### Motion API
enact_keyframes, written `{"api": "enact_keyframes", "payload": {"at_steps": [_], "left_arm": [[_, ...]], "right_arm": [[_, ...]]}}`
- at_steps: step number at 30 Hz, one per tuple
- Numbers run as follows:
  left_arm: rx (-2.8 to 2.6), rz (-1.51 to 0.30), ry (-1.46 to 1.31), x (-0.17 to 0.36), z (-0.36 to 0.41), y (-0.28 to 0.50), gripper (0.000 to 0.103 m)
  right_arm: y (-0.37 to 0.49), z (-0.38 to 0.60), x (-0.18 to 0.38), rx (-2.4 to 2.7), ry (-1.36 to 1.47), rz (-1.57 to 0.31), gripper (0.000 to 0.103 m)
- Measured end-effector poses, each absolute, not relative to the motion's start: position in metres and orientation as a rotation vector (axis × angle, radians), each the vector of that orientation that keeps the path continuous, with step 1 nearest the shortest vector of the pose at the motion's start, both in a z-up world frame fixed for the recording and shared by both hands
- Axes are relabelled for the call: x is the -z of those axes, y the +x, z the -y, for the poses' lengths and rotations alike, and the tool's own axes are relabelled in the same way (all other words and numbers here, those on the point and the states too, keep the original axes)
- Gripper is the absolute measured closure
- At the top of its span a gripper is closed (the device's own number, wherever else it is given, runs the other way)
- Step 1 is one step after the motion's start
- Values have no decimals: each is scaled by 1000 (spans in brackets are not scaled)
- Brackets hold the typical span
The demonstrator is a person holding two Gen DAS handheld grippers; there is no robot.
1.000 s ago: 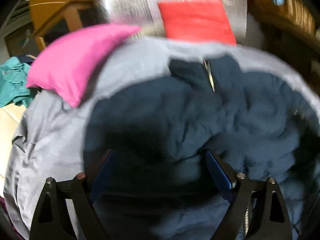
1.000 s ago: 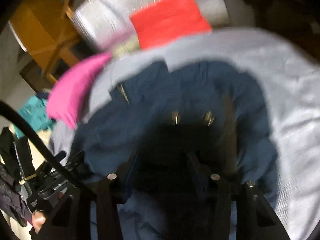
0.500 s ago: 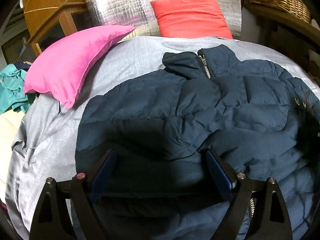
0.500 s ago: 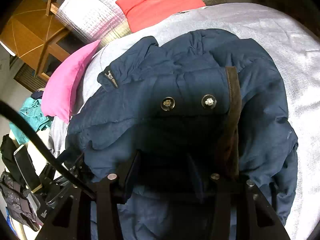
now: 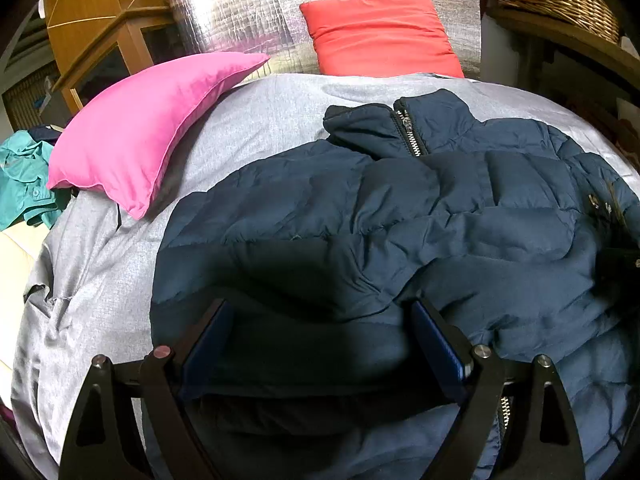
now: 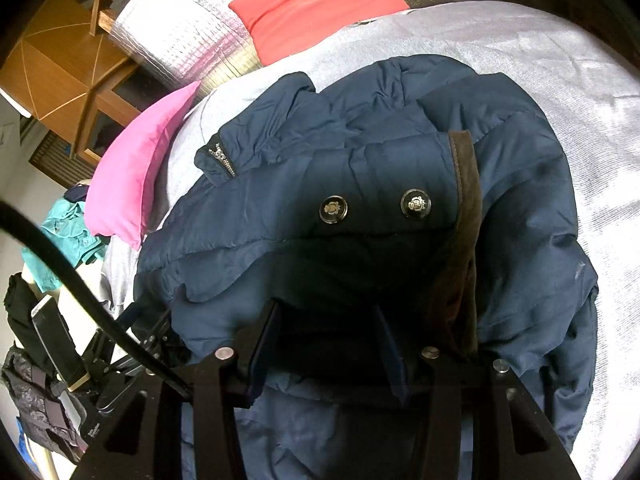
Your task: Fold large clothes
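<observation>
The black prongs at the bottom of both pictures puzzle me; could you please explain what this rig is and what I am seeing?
No robot here: a person holds a claw in each hand, each with a fisheye camera looking along its two fingers. One picture comes from the left claw, the other from the right claw. A navy puffer jacket lies on a grey bedspread, with a pink pillow and a red pillow behind. The right claw seems to pinch jacket fabric below two metal buttons; the left stands wide over the hem, grip unclear.
</observation>
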State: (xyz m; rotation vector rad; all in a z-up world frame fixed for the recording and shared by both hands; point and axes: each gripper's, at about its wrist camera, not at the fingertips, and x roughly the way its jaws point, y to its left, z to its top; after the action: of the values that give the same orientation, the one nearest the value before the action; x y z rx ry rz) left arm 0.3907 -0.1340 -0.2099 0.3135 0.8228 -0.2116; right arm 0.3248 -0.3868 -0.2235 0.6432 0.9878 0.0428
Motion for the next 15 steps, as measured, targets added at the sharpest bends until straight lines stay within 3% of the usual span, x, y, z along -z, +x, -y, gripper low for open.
{"api": "enact_keyframes", "payload": {"at_steps": [15], "left_arm": [[213,-818,316,210,134,390,13]], "right_arm": [[325,387,223,-41,638,-989,51]]}}
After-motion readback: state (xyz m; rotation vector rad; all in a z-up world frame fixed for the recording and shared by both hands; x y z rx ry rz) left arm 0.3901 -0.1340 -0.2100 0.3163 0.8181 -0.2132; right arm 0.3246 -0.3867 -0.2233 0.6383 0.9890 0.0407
